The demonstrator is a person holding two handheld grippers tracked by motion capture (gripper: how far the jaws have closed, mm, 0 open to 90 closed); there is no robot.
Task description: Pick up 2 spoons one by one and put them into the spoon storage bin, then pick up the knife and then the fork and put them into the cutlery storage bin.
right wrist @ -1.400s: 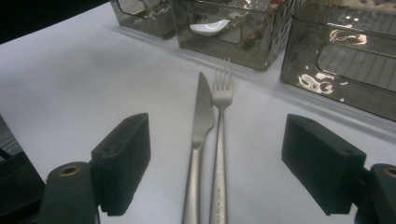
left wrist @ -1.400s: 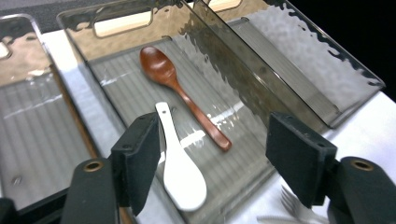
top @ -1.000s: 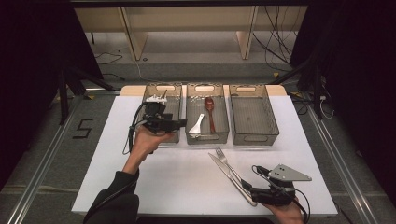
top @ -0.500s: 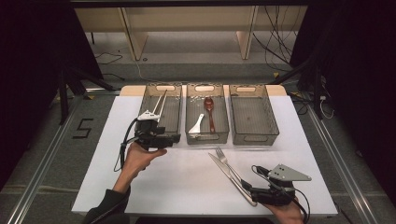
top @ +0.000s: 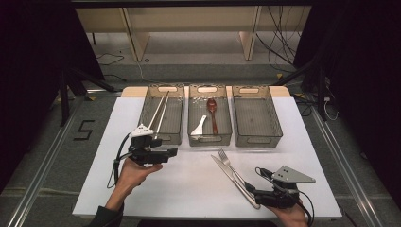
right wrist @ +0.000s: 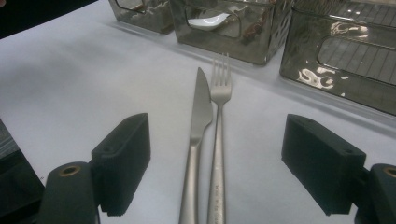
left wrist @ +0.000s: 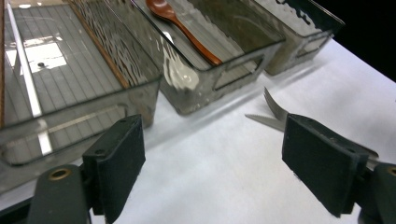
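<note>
Tongs in both my hands stand open over the white surface (top: 189, 189). My left tongs (top: 171, 152), whose jaws have just been opening, hold nothing and hover just in front of the left bin (top: 163, 113), where a pair of metal chopsticks (top: 160, 111) lies slantwise, one end on the far rim. My right tongs (top: 249, 193), near the front edge of the surface, also grip nothing; their pads (right wrist: 122, 161) stand to either side of the handles of a knife (right wrist: 196, 140) and a fork (right wrist: 218, 135), which lie side by side on the surface, tips toward the bins, blade and tines just short of the middle bin (top: 209, 116). Seen from my left tongs, the fork's tines and the knife's tip (left wrist: 261, 120) peek past the right pad. That middle bin holds a white spoon (top: 199, 126) and a brown spoon (top: 212, 113). At far right sits a third bin (top: 255, 113), beside the other two.
</note>
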